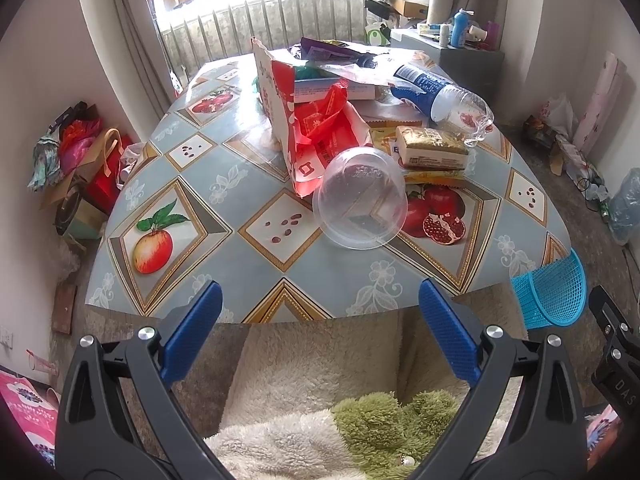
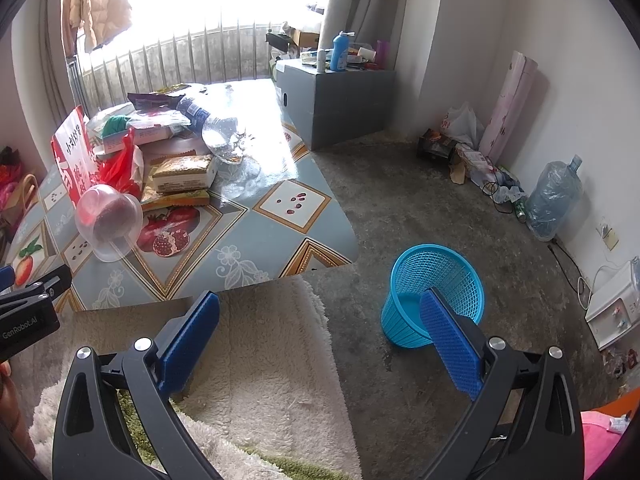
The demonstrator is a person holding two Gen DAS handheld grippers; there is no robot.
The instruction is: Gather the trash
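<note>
Left wrist view puts your left gripper (image 1: 320, 308) just short of the near edge of the table (image 1: 256, 280), its blue pads (image 1: 192, 332) spread wide with nothing between them. Straight ahead on the fruit-patterned cloth lies a clear plastic bowl (image 1: 360, 198), tipped on its side with the mouth toward you. Behind it, touching its far rim, stands a torn red and white paper bag (image 1: 298, 120) with a red plastic bag (image 1: 324, 114) spilling out. To the right of the bowl you have a gold-wrapped snack pack (image 1: 432, 148) resting on yellow wrappers (image 1: 434, 178), and above that an empty clear bottle with a blue label (image 1: 444, 98) lying on the heap. More wrappers and packets sit at the back of the pile.

From the right wrist view, your right gripper (image 2: 320, 312) also has its pads (image 2: 452, 344) wide apart and holds nothing. It hangs over the fluffy white rug (image 2: 256, 360) and the bare concrete floor (image 2: 440, 208), off the table's right corner. The blue mesh wastebasket (image 2: 434, 292) stands upright on the floor, well apart from the table, partly behind your right-hand pad; its inside looks empty. A grey cabinet (image 2: 340, 104) stands beyond the table, a water jug (image 2: 554, 196) against the far wall.
</note>
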